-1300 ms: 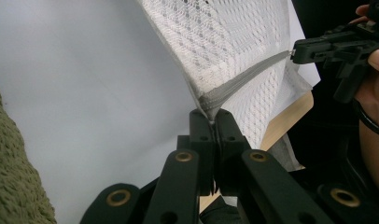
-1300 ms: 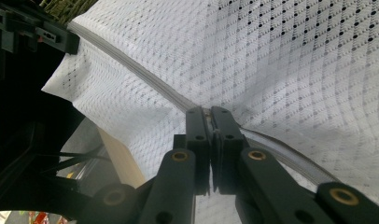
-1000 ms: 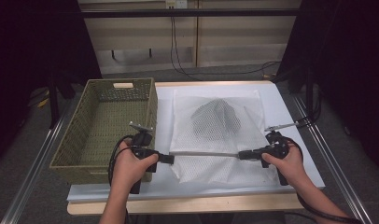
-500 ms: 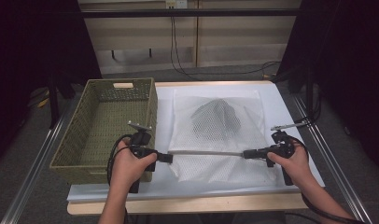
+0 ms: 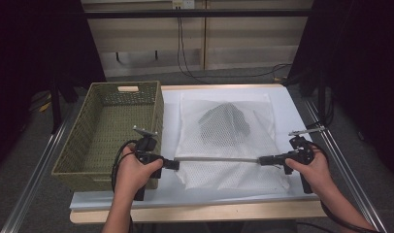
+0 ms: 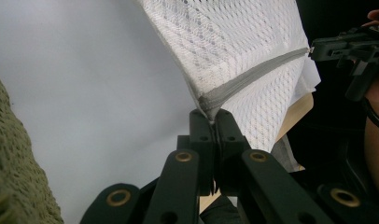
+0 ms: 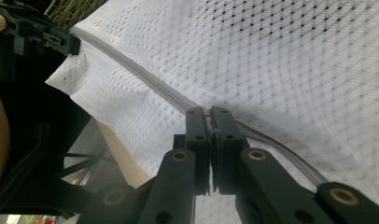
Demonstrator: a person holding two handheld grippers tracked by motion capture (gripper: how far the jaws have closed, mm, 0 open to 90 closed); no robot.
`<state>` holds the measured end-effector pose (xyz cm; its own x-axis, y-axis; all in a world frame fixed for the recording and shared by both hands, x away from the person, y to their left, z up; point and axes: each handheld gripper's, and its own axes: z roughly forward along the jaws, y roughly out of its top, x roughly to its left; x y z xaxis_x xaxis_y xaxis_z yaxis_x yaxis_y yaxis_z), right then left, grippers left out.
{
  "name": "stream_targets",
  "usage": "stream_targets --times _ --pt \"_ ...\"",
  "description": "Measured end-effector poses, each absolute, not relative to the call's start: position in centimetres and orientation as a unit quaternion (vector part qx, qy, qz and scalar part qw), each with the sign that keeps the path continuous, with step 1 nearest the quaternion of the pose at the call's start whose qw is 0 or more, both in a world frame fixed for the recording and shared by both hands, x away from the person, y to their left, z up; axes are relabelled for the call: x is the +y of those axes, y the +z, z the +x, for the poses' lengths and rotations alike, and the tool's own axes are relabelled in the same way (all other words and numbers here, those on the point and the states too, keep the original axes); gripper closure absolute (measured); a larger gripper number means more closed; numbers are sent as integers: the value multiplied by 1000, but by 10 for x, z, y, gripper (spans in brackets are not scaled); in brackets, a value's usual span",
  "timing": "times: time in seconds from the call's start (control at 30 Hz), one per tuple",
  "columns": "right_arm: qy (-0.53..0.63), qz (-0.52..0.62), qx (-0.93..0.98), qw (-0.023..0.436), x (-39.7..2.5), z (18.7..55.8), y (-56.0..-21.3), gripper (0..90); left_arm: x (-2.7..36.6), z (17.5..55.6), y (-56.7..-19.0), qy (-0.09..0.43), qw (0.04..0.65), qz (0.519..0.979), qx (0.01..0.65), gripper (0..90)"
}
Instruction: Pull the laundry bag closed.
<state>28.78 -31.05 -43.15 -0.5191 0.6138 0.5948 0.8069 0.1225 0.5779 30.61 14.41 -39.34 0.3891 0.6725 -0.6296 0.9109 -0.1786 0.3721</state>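
Observation:
A white mesh bag [image 5: 229, 145] lies on the table's white mat with a dark garment [image 5: 224, 124] inside it. Its grey zipper [image 5: 217, 158] runs as a straight, taut line across the near part of the bag. My left gripper [image 5: 174, 164] is shut on the zipper's left end [image 6: 212, 116] at the bag's corner. My right gripper [image 5: 262, 159] is shut on the zipper's right part [image 7: 207, 114], where the pull itself is hidden between the jaws. In each gripper view the other gripper shows at the far end of the zipper [image 6: 253, 77] [image 7: 145, 77].
A green woven basket [image 5: 158, 111] stands empty at the left, touching the mat's edge, just behind my left hand. The white mat [image 5: 292, 111] has bare room right of the bag. Metal rails run along both table sides.
My right gripper has moved to the right along the zipper line. The grey zipper now shows as a longer straight line between the two grippers. The left gripper has stayed put.

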Motion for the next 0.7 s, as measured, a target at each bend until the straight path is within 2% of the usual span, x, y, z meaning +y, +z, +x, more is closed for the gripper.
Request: stream_targets --times 0.7 --pt "-459 -489 -735 100 -331 284 -425 875 144 307 -395 -173 361 748 529 881"
